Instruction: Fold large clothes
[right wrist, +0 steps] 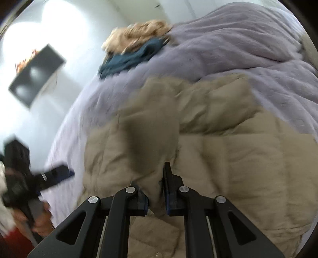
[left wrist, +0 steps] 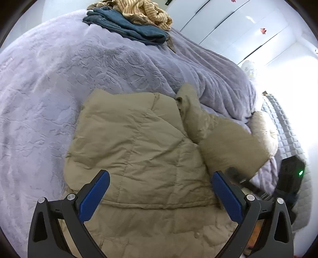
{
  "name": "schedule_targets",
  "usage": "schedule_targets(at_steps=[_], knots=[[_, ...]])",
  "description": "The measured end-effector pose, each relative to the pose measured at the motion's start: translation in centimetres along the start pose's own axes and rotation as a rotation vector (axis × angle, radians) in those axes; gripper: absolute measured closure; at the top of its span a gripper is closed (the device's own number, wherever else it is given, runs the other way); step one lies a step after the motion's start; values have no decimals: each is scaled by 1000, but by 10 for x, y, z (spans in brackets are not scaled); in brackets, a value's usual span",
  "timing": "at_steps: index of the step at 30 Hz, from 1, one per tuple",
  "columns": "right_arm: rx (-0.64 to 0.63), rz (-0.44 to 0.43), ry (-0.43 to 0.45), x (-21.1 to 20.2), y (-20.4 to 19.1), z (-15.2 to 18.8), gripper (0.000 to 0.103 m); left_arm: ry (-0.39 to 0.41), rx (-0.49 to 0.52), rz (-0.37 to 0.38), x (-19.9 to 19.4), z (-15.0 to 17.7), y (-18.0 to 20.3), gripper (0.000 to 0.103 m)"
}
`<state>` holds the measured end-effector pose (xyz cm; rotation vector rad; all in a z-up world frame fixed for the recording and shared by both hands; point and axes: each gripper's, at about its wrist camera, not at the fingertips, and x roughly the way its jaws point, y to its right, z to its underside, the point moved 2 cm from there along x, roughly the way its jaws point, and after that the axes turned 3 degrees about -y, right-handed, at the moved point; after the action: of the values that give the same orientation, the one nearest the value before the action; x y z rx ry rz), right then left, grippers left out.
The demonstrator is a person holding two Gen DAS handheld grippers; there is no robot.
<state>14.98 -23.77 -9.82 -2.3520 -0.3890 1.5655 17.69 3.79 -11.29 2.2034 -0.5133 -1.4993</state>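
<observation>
Jacket [left wrist: 139, 142], tan and quilted, lies flat on the lilac blanket [left wrist: 49, 89] covering the bed, close to the near edge; body spread wide, one sleeve [left wrist: 222, 139] lifted off the body and trailing toward the bed's right edge; left tool [left wrist: 160, 183] hovers over the jacket's lower part, blue-padded fingers [left wrist: 95, 194] spread wide, nothing between them; right tool [right wrist: 156, 187] pressed tight on a bunched fold of the tan fabric, the cloth rising darkly from between its fingers; right wrist view heavily blurred, fine detail not readable; at the bed's far edge a folded teal garment [left wrist: 129, 29] rests on the blanket with a crumpled yellow striped garment [left wrist: 147, 12] touching it from behind; white wardrobe doors [left wrist: 238, 25] stand beyond the bed's far right corner.
</observation>
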Motion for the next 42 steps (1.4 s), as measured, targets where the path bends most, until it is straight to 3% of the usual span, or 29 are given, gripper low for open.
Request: schedule_targets(at_steps=[3,7,8,11,18,19,22,23,24,25,26,27,28,30,35,42], knots=[[4,7,-82,20,-8,15,78,-28,-18,71,3,1,4,0],[26,-7,-117,16,-3,31,38,-66,24,92,14,4,18,0],[35,-9,-114,10,1,34,35,-72,33,92,16,5,21,0],[98,-9,-114,-7,26,47,34,-113,52,98,37,7,31,0],[396,19,-107,-58,124,94,34,-179,76,49,80,14,43,6],[447,27,-100,-64,141,101,34,-183,75,38,85,15,44,10],[579,39,-65,-79,180,114,34,-214,83,-6,99,17,45,45],[625,28,-39,-83,193,116,34,-226,91,-12,103,18,46,78],[651,24,-22,-84,200,117,34,-255,106,-10,109,19,47,87],[689,20,2,-87,210,117,36,-256,113,-20,111,19,48,87],[722,20,25,-89,219,117,63,-246,130,-32,111,18,49,87],[746,28,26,-87,226,115,83,-231,164,-61,111,16,52,87],[767,22,21,-83,230,111,93,-221,183,-79,111,13,54,87],[802,-21,34,-74,239,108,95,-203,200,-102,113,8,55,87],[706,58,-14,-50,233,99,95,-224,182,-116,110,13,41,87],[728,4,-19,-55,242,106,94,-249,205,-129,92,31,29,83]])
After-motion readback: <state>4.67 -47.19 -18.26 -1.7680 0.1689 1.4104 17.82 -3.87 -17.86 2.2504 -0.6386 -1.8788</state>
